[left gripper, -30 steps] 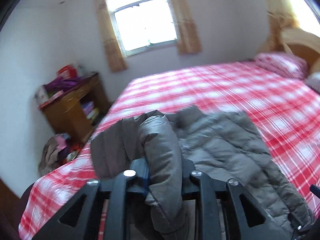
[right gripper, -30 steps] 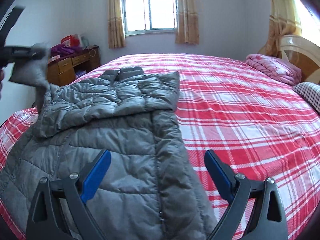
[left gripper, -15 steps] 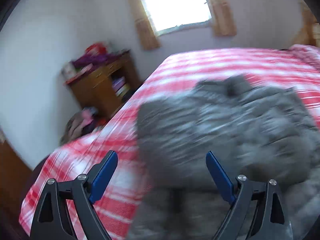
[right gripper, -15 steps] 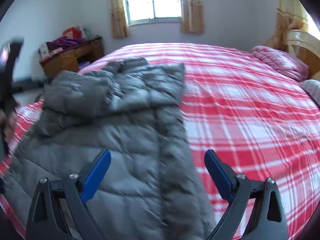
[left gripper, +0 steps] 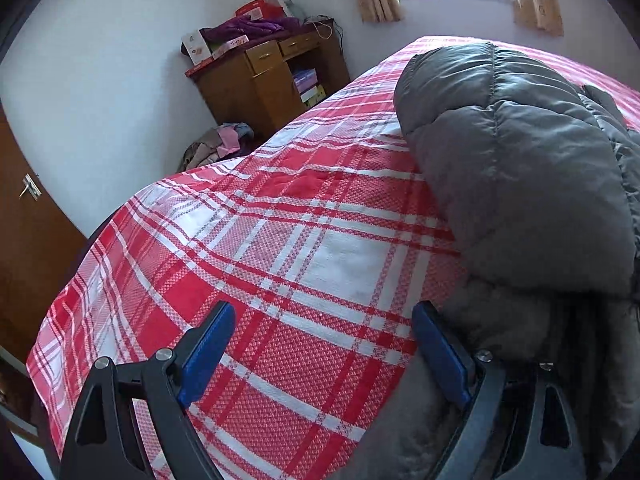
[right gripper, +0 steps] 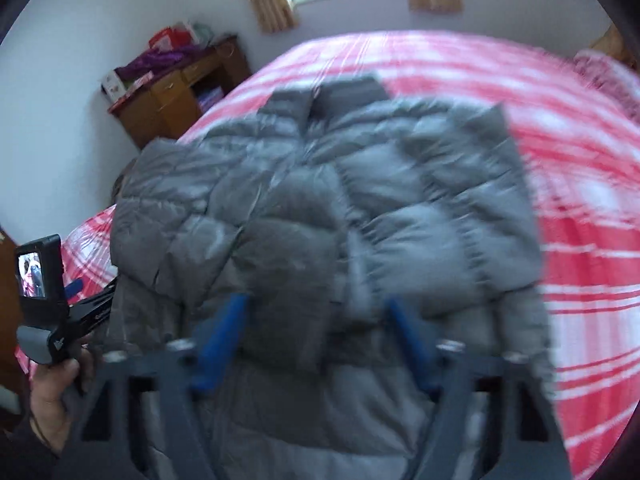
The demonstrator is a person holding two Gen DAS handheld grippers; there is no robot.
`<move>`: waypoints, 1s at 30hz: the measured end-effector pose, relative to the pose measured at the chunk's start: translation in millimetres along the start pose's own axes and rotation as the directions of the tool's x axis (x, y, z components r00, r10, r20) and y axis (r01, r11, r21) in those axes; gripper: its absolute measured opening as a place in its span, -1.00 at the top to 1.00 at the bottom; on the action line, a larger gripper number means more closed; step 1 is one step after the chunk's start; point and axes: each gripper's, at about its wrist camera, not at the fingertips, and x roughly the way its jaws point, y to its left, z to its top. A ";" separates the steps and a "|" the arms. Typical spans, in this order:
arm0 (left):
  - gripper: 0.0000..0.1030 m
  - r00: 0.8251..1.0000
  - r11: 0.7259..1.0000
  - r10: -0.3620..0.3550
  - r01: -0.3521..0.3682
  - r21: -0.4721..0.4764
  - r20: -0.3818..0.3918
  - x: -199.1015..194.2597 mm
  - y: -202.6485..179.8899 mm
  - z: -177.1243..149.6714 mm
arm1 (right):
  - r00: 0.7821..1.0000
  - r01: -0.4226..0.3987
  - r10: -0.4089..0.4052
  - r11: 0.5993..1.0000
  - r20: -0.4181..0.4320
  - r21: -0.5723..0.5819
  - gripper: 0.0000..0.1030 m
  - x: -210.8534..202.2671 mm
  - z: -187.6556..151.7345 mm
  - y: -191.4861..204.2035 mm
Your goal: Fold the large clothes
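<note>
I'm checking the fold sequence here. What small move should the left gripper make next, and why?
Probably shift sideways onto the jacket edge and close. The left gripper is open over bare bedspread, jacket beside one finger, while the right gripper, jaws just closing, already straddles the jacket.

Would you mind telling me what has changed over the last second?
The left gripper let go of the jacket sleeve and dropped, open, over the bedspread. The right gripper has just been closing, with jacket fabric between its jaws. The jacket stays on the bed.
</note>
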 end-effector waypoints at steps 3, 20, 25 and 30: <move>-0.78 1.000 1.000 0.000 0.000 0.004 0.013 0.6 -0.2 -1.3 | 1.000 0.003 -0.003 1.000 0.019 -0.008 0.53 -0.9 -0.7 1.6; -0.80 0.998 0.998 -0.055 0.056 0.032 -0.031 -7.3 14.2 9.4 | 0.970 0.204 -0.214 0.974 0.114 0.099 0.06 -45.5 -19.9 -60.8; -0.80 0.988 0.989 -0.143 0.145 -0.038 0.054 -51.1 30.7 48.1 | 0.933 0.291 -0.310 0.949 0.186 0.119 -0.37 -78.1 -14.8 -61.5; -0.81 0.951 0.964 -0.262 0.264 0.010 0.167 -79.6 -11.0 99.8 | 0.918 0.246 -0.273 0.961 0.290 0.126 -0.03 -102.8 9.9 -34.9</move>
